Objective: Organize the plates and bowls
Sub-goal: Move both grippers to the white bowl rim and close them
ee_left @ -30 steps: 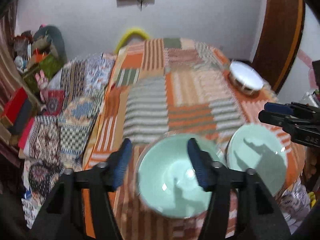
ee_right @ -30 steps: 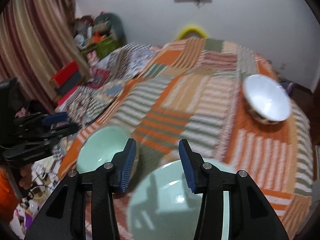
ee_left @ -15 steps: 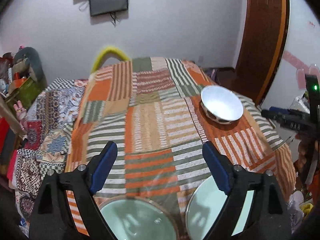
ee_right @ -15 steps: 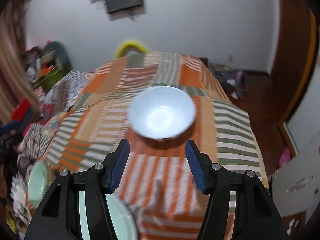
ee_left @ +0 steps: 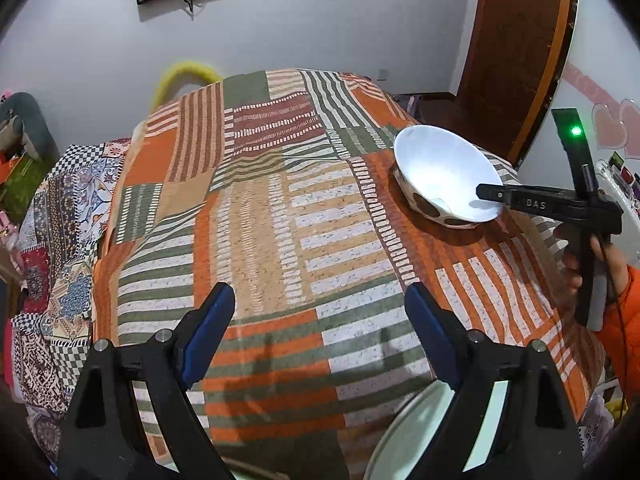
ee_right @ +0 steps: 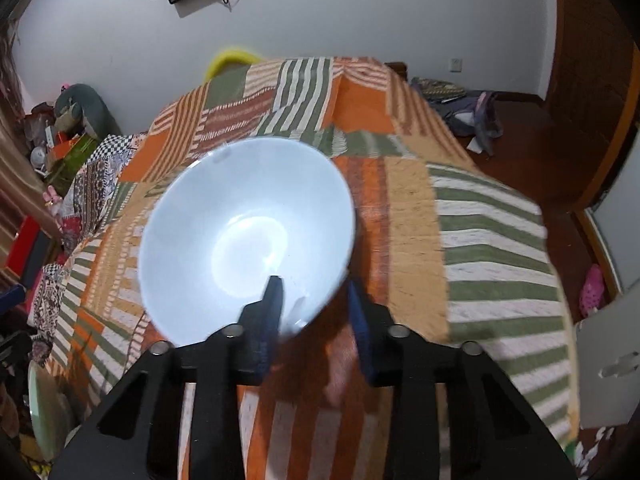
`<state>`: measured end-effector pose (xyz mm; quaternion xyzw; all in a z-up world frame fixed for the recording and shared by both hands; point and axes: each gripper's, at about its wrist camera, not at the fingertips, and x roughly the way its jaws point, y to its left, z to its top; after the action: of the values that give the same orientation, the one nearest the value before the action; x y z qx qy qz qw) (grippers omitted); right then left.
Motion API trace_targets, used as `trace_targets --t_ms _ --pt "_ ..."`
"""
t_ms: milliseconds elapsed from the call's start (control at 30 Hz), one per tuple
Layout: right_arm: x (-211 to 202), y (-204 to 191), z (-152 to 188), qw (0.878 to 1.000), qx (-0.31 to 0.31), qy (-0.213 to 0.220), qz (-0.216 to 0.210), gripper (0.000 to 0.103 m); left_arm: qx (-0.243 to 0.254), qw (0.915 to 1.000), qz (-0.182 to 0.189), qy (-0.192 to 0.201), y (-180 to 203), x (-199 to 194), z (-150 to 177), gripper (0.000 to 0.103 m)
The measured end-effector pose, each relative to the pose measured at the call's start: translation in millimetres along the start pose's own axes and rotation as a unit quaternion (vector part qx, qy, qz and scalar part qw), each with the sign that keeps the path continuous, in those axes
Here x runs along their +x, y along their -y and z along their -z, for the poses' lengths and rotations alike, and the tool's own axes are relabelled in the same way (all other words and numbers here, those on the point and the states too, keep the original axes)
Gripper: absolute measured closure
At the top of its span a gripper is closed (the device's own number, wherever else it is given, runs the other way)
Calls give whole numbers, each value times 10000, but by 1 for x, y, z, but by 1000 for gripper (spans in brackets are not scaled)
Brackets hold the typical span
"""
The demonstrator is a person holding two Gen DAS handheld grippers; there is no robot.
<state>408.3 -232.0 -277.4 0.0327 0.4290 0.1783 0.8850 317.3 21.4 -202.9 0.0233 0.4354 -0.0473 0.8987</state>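
A white bowl (ee_right: 240,232) with brown spots on its outside (ee_left: 440,176) sits on the patchwork cloth at the table's right side. My right gripper (ee_right: 314,300) straddles its near rim, one finger inside and one outside. The jaws are closing, with a small gap still showing at the outer finger. In the left wrist view that gripper (ee_left: 490,194) reaches over the bowl's rim from the right. My left gripper (ee_left: 320,300) hangs wide open over bare cloth with nothing between its fingers. A pale green plate (ee_left: 416,436) lies just below its right finger.
The striped patchwork cloth (ee_left: 280,220) covers the whole table. A hand in an orange sleeve (ee_left: 616,280) holds the right gripper. A green dish (ee_right: 44,404) lies at the table's near left corner. Clutter and patterned bedding (ee_left: 60,240) lie left; a wooden door (ee_left: 516,60) stands at back right.
The left gripper left the green bowl and plate, moved forward over the cloth and opened wide. The right gripper swung from the green dishes to the white bowl, its jaws narrowing around the rim.
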Motion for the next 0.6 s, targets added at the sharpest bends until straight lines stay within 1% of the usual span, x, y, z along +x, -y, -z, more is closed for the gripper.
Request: trace_targets --t_ms 33,133,233,400,467,600 --pt "2 0 0 10000 -5 -2 -33 80 8 10000 4 -18 0 4 -1 15" --pt "0 -7 4 9998 -162 105 66 81 -22 10000 -8 -81 0 13 -2 15" --pt "-1 -8 6 9997 -204 30 -112 83 -135 9998 16 -150 -2 20 -4 15" --pt "-8 -24 20 9984 -441 -140 -316 83 -263 9994 121 -208 -2 24 -4 15" --pt "-9 -27 26 9976 -466 -220 -466 83 -279 9993 145 -226 0 25 -6 15" --pt "-10 -40 35 9951 -630 -336 -677 83 -331 9990 254 -180 2 23 -9 15"
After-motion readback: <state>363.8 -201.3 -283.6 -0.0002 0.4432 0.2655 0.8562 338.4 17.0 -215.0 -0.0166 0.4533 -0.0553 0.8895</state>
